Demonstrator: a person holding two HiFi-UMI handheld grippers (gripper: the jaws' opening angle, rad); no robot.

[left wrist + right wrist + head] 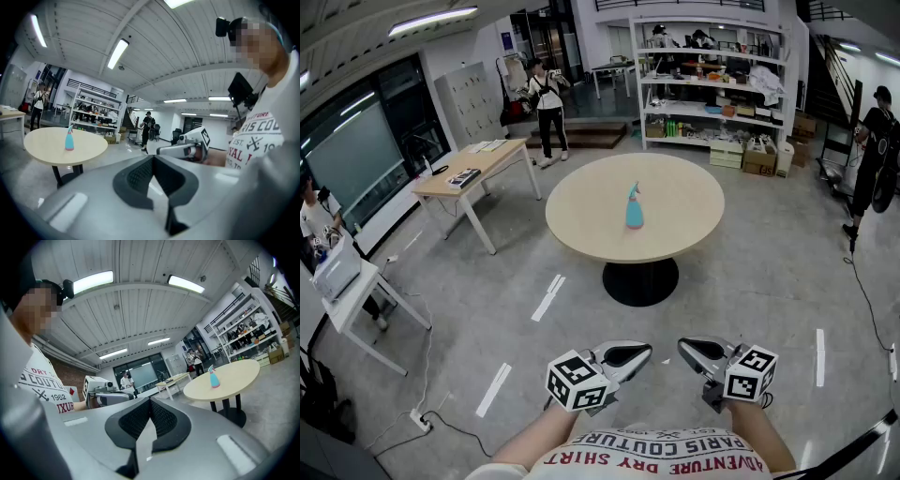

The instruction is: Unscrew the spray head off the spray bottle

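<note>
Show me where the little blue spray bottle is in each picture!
Head view: the small light-blue spray bottle stands a bit above the picture's middle, on the round beige table.
Left gripper view: the bottle is far left, just below mid height, on the same table.
Right gripper view: the bottle is right of the middle, on that table.
Shared landmark: the round beige table, with the bottle upright on it.

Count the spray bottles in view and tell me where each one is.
1. The spray bottle stands upright near the middle of the round table; the cluttered shelves behind may hide others.
</note>
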